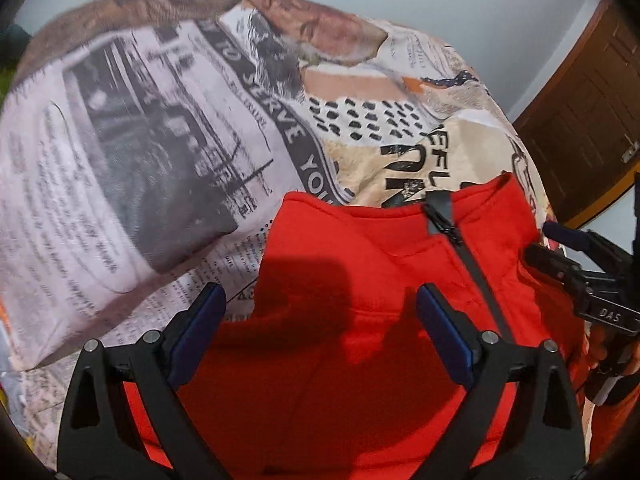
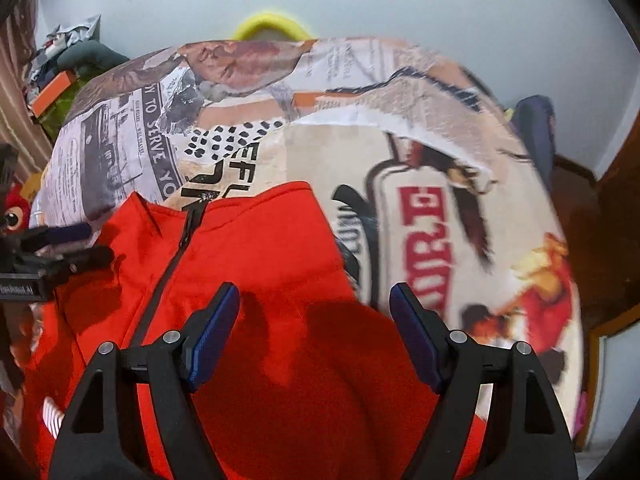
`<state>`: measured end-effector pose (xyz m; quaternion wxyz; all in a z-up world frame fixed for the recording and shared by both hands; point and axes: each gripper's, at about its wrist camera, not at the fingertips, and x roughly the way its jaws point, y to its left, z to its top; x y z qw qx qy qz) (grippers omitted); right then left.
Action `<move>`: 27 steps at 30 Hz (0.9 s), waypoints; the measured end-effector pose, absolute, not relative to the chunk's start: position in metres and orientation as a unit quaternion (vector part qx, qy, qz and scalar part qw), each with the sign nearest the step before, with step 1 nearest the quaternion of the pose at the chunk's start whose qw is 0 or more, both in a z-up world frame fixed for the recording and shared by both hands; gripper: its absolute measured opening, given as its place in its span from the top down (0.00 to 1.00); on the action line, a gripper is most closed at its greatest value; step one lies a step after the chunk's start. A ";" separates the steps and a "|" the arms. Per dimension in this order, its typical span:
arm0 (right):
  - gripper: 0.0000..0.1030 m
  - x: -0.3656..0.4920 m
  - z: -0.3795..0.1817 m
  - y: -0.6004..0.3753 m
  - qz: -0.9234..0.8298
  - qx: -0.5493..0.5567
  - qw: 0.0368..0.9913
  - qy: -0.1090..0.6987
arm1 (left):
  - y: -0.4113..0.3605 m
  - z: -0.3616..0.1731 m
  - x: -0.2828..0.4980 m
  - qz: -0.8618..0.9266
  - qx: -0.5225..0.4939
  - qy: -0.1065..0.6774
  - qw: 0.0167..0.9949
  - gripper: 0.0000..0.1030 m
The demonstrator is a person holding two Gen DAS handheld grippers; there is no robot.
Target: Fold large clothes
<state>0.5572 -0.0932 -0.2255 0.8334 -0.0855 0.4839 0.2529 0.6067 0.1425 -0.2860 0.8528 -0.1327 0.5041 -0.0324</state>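
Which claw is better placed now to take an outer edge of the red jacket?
Probably the right claw: the red jacket ends just beside it. The left claw hangs over mid-cloth.

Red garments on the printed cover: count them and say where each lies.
1. A red zip-up jacket lies collar-away on the printed cover, under both open claws. Others may be hidden beneath it.

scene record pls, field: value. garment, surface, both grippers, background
garment: red zip-front jacket, collar away from the cameras, dark zipper closed
surface: bed cover with newspaper-collage print, jacket lying on it
left gripper: open, above the jacket, nothing between the pads
right gripper: open, above the jacket near its edge, nothing held
background: wooden door, yellow ring behind the bed, clutter pile
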 end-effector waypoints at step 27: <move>0.95 0.409 -0.097 -0.121 0.313 -0.079 0.859 0.398 | 0.089 -0.141 0.447 -0.077 -0.036 0.417 0.905 0.93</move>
